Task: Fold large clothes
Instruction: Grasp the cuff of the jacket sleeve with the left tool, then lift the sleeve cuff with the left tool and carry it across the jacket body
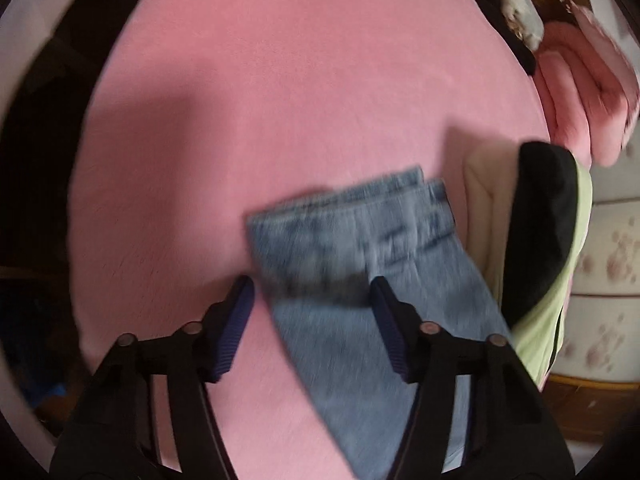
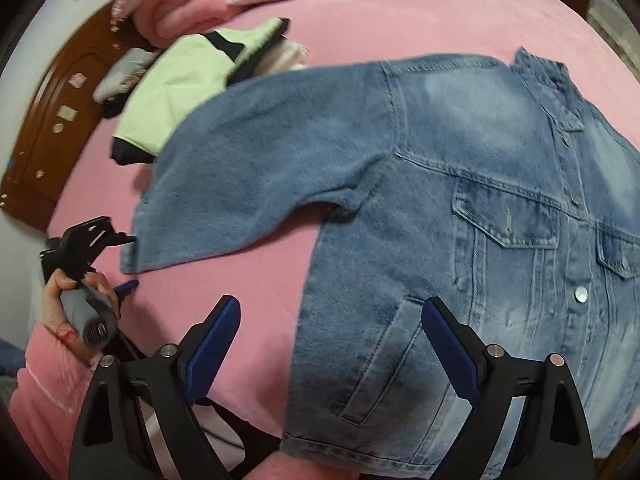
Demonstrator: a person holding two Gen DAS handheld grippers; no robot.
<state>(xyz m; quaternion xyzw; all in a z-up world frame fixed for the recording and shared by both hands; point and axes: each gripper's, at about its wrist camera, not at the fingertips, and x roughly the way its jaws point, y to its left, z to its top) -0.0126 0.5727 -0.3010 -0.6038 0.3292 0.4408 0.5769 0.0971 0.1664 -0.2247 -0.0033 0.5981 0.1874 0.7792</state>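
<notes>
Flat on the pink bedspread (image 2: pixel 400 8), faded denim jacket (image 2: pixel 460 184) (buttoned).

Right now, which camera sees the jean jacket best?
The right wrist view: the jacket lies spread out there, collar, pockets and buttons showing. The left wrist view catches only a blurry sleeve.

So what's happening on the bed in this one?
A person is starting to fold a denim jacket laid face up on a pink bedsheet. The left gripper straddles the sleeve cuff, not yet clamped. The right gripper hangs open over the jacket's bottom hem. Folded clothes sit beside the sleeve.
</notes>
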